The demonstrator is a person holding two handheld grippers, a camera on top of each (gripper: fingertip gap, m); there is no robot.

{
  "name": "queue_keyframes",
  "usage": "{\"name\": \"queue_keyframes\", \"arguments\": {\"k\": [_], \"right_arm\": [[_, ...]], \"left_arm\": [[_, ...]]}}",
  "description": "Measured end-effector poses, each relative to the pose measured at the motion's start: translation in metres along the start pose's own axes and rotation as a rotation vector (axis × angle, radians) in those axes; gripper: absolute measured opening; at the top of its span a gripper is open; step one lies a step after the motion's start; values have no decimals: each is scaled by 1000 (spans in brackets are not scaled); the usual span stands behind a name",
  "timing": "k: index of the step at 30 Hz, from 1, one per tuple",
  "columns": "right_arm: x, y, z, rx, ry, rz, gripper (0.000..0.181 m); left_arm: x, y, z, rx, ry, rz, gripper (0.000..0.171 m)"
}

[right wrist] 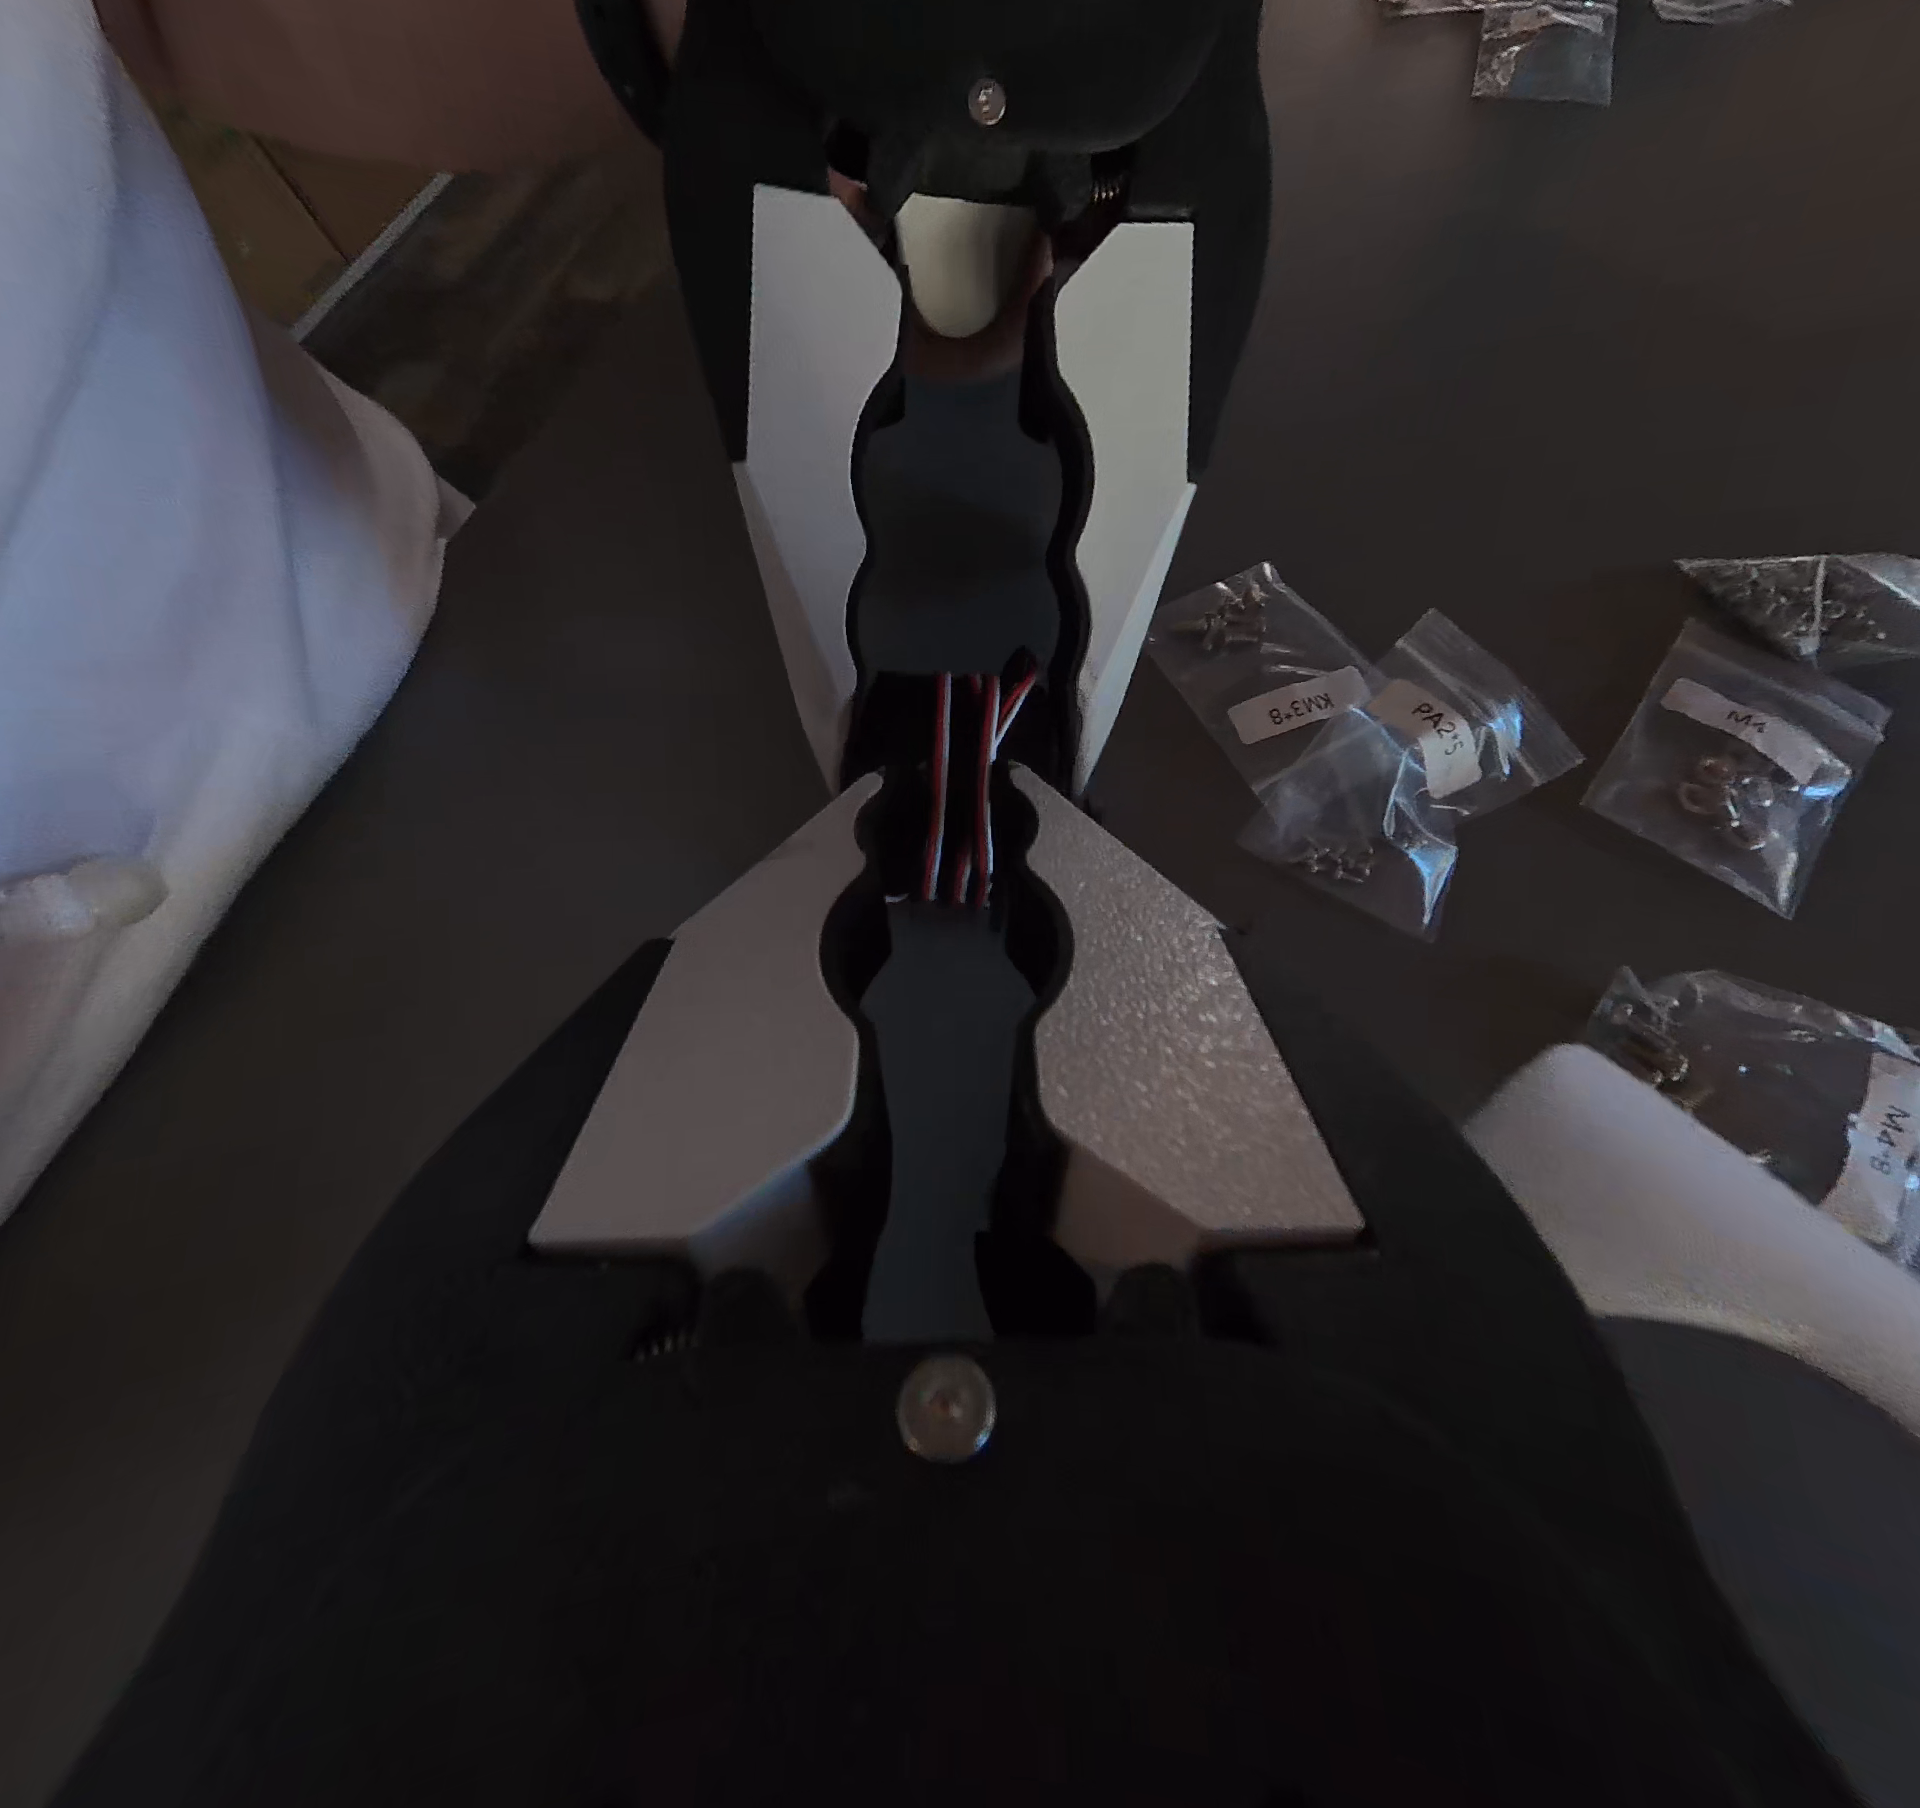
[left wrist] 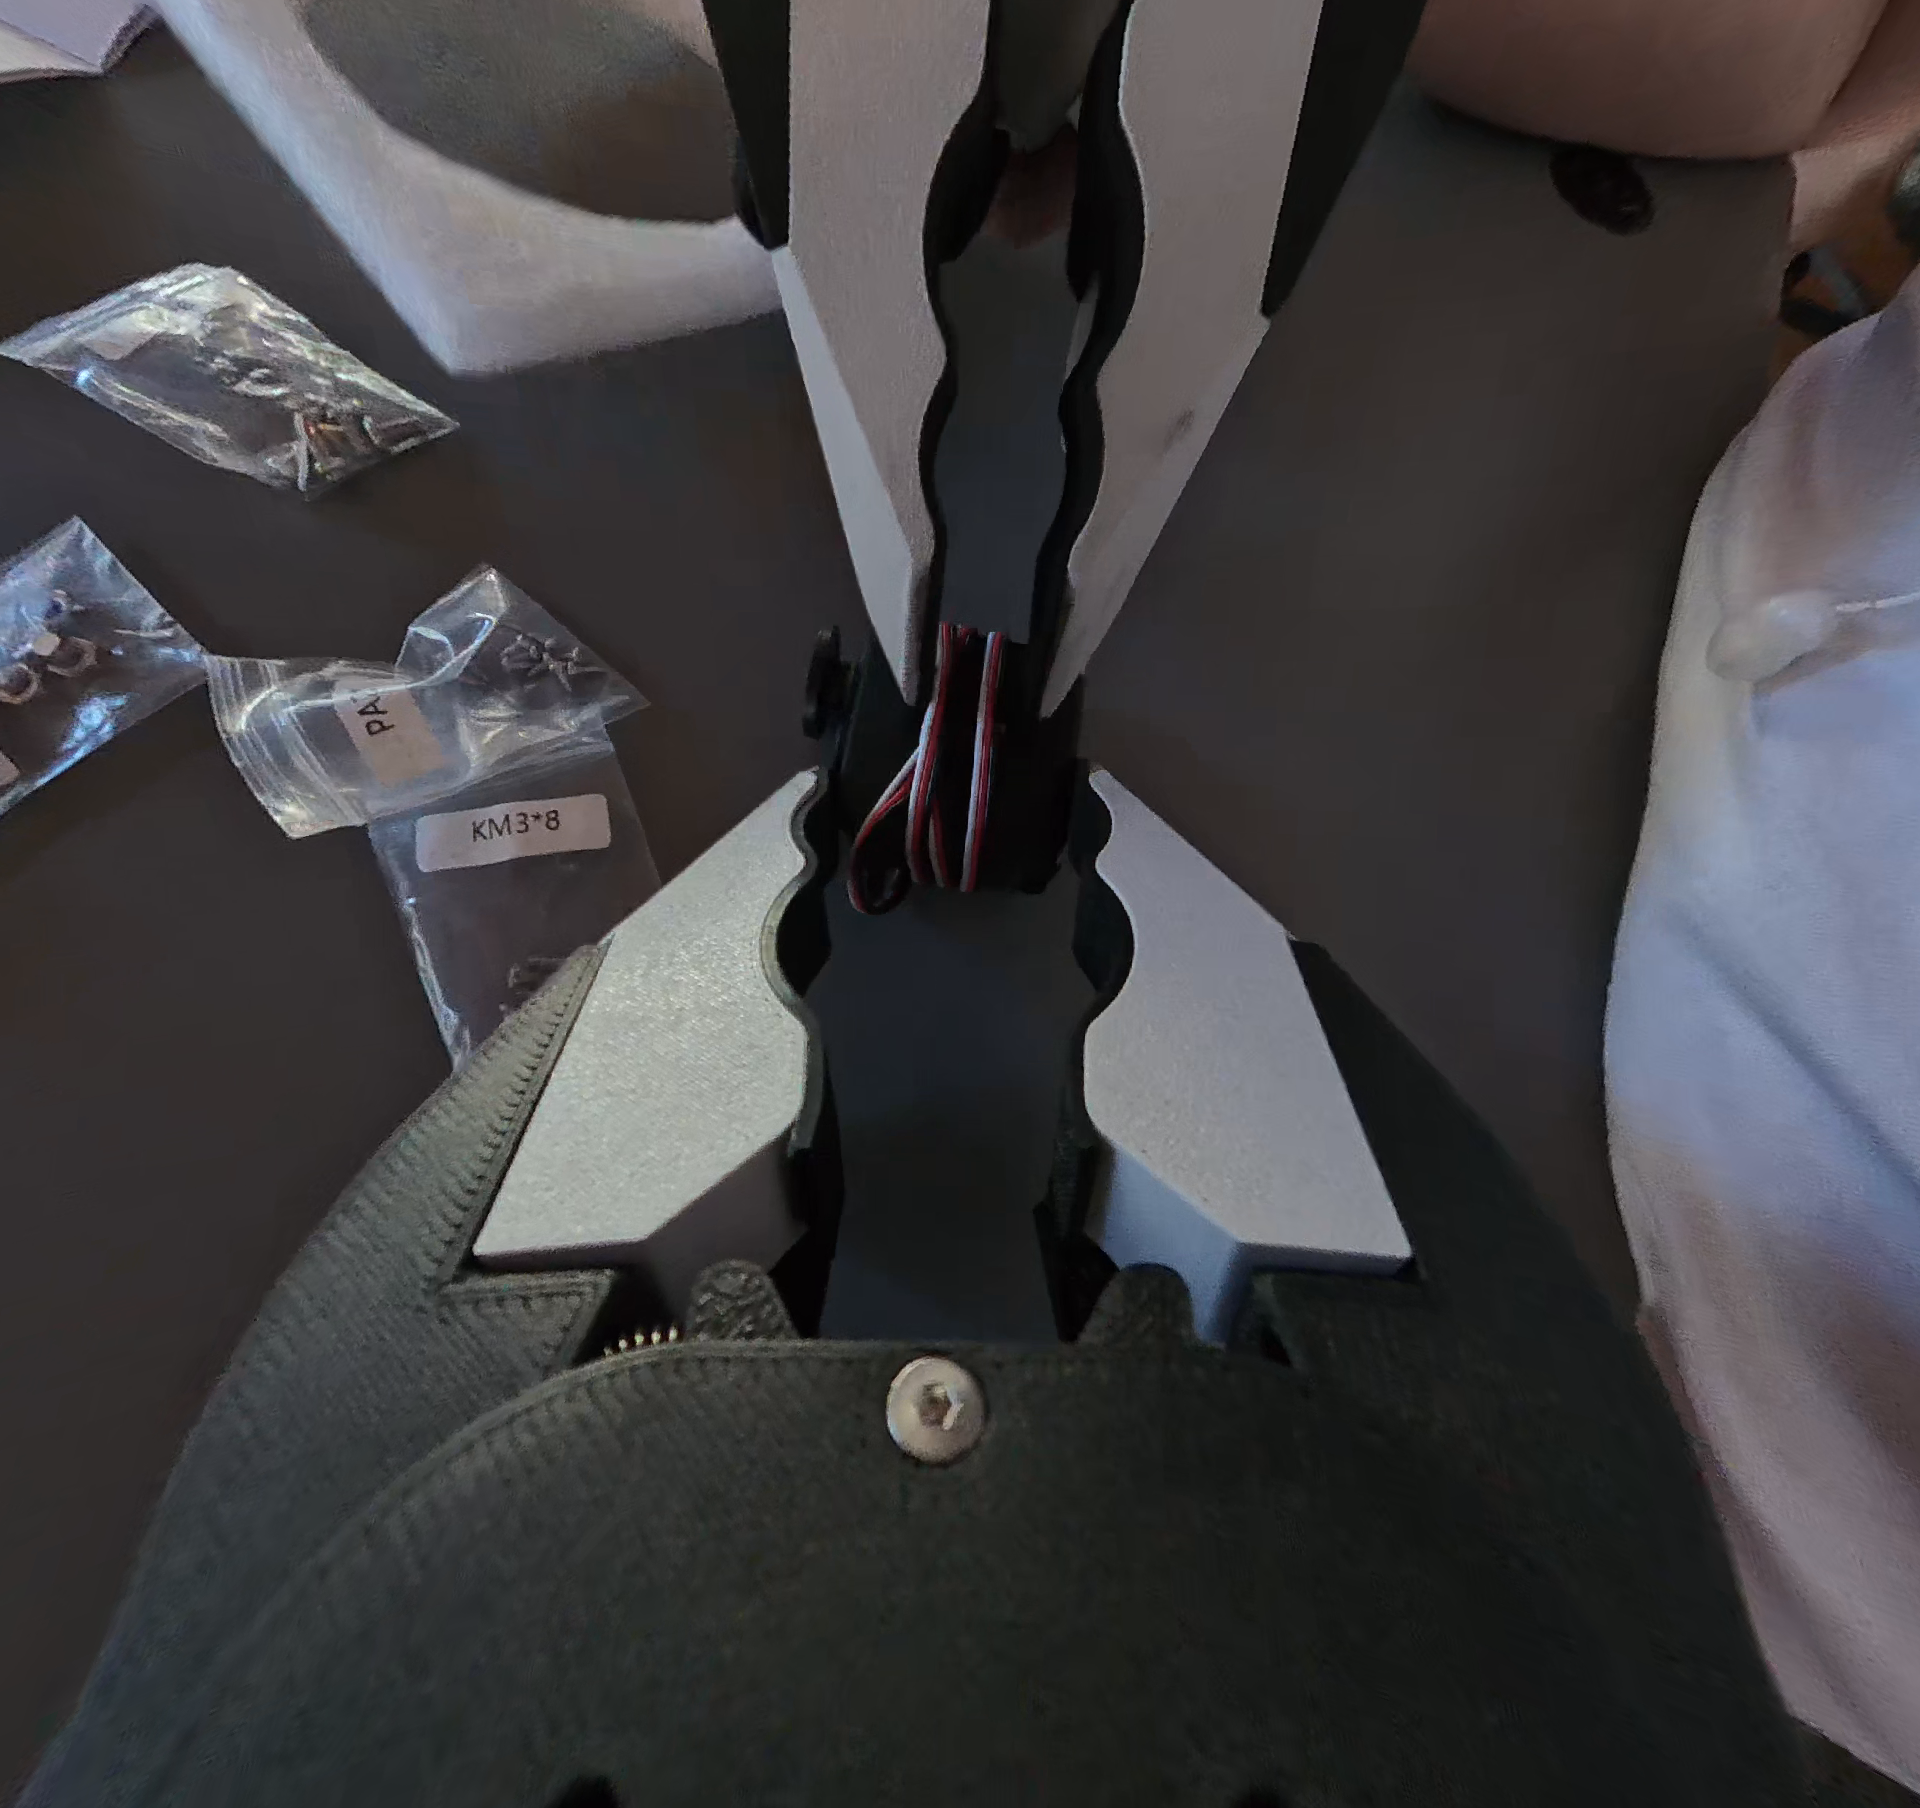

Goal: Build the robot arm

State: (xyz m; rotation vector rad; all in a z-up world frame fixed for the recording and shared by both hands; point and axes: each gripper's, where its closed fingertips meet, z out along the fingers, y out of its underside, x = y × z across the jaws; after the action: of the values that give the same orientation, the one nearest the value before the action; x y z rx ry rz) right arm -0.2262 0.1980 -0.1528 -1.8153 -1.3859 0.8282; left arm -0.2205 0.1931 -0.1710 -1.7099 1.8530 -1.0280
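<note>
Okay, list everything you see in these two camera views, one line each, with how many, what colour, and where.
wired black part: one, black with red, white and black leads, centre, between both grippers' fingertips
zip bags: about eight, clear, holding small metal hardware, scattered on the table beside the grippers
foam block: one, white with a round recess, beyond the bags in the left wrist view
paper sheets: white, count unclear, table's far corner
table: one, dark, under everything
left gripper: one, black with grey fingers, closed on the part
right gripper: one, black with grey fingers, closed on the part from the opposite side
white garment: one, the person's, at the table's edge
</note>
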Motion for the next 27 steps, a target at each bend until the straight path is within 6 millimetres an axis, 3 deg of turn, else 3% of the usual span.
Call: {"name": "queue_keyframes", "arguments": {"k": [5,7,10,16,19,27], "right_arm": [[1,2,-2,-11,-3,-19,16],[-1,3,-3,-10,-15,-34,15],[-1,3,-3,-15,-14,-77,15],[-1,4,-5,-18,-35,-54,13],[0,5,-7,-13,-52,-28,13],[3,7,-11,-11,-53,-18,12]], "left_arm": [[-4,-1,-19,16,23,-10,36],[-9,-5,-27,29,25,6,19],[-18,-13,-34,25,46,38,9],[-23,-8,-23,-111,52,125,9],[-20,-8,-21,-125,68,135,0],[-25,-14,-24,-90,2,78,0]]}}
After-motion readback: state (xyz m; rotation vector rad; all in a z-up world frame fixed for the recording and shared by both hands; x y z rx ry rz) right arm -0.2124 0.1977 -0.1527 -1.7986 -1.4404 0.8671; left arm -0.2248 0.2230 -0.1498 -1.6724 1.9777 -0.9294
